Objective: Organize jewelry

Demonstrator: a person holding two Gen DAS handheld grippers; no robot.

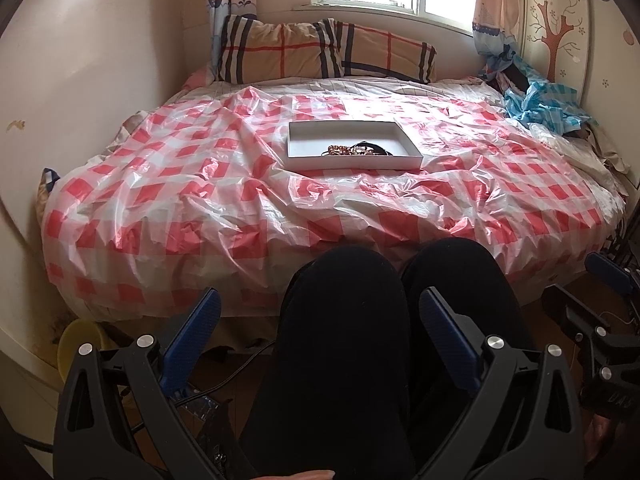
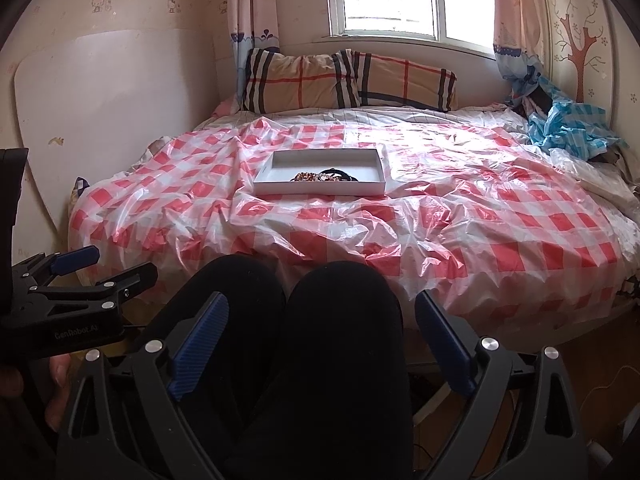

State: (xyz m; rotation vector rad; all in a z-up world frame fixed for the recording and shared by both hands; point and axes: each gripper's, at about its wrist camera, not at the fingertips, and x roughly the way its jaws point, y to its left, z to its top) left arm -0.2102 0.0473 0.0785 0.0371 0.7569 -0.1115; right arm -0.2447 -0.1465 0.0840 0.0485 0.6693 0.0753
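Note:
A shallow white box (image 1: 308, 136) (image 2: 280, 160) lies on the middle of the bed. A small heap of jewelry (image 1: 356, 149) (image 2: 320, 176), brown beads and dark bands, lies along its near wall. My left gripper (image 1: 320, 300) is open and empty, held low over the person's knees, far short of the box. My right gripper (image 2: 322, 304) is also open and empty, over the knees beside the left one. The left gripper shows at the left edge of the right wrist view (image 2: 104, 264).
The bed is covered by a crinkled red-and-white checked plastic sheet (image 1: 200, 184) (image 2: 480, 216). Two plaid pillows (image 1: 320, 52) lean under the window. Crumpled blue checked plastic (image 1: 540, 104) lies at the back right. The person's black-clad knees (image 1: 360, 300) are against the bed's front edge.

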